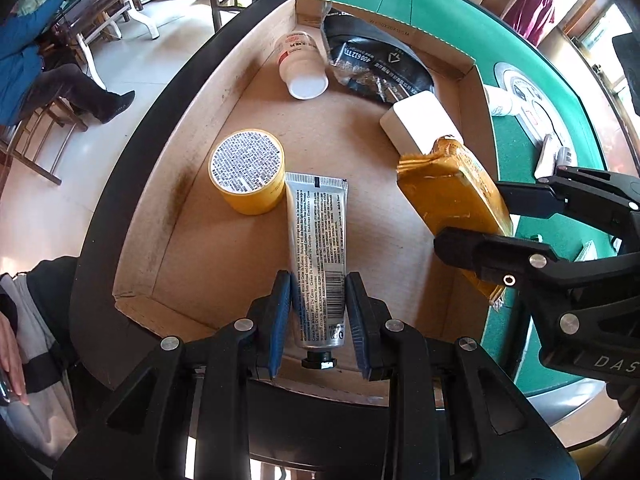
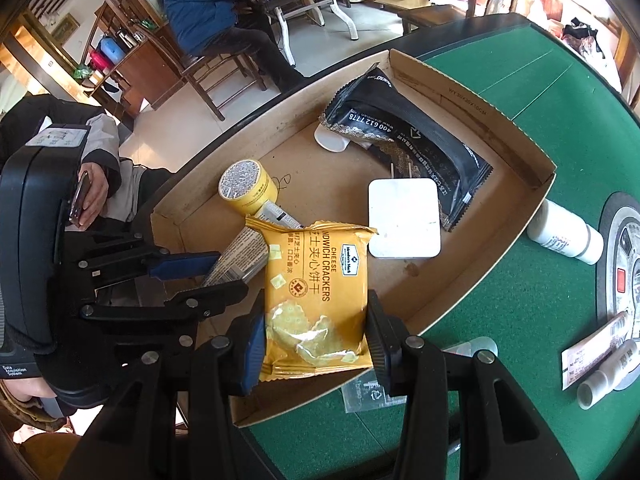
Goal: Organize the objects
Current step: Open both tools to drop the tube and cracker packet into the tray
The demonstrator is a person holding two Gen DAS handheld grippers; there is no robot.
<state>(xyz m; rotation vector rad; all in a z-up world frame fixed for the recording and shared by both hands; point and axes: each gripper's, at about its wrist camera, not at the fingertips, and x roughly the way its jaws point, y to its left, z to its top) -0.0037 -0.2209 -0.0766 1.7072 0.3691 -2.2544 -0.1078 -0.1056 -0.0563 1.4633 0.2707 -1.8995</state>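
The cardboard tray [image 1: 224, 80] is matt brown, scuffed dark along its walls. The hand-cream tube [image 1: 318, 256] looks like shiny silver foil. The cheese cracker packet [image 2: 316, 300] is glossy yellow plastic film, the black pouch [image 2: 408, 140] crinkled glossy film. Green felt covers the table [image 2: 540, 292].

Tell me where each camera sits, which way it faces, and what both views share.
Left wrist: sits on the left gripper, looking down along its fingers into the cardboard box; its fingers flank the silver tube.
Right wrist: sits on the right gripper, facing the same box from the green table side; its fingers grip the cracker packet.
Shared: box, tube, packet, yellow jar, white block, black pouch.
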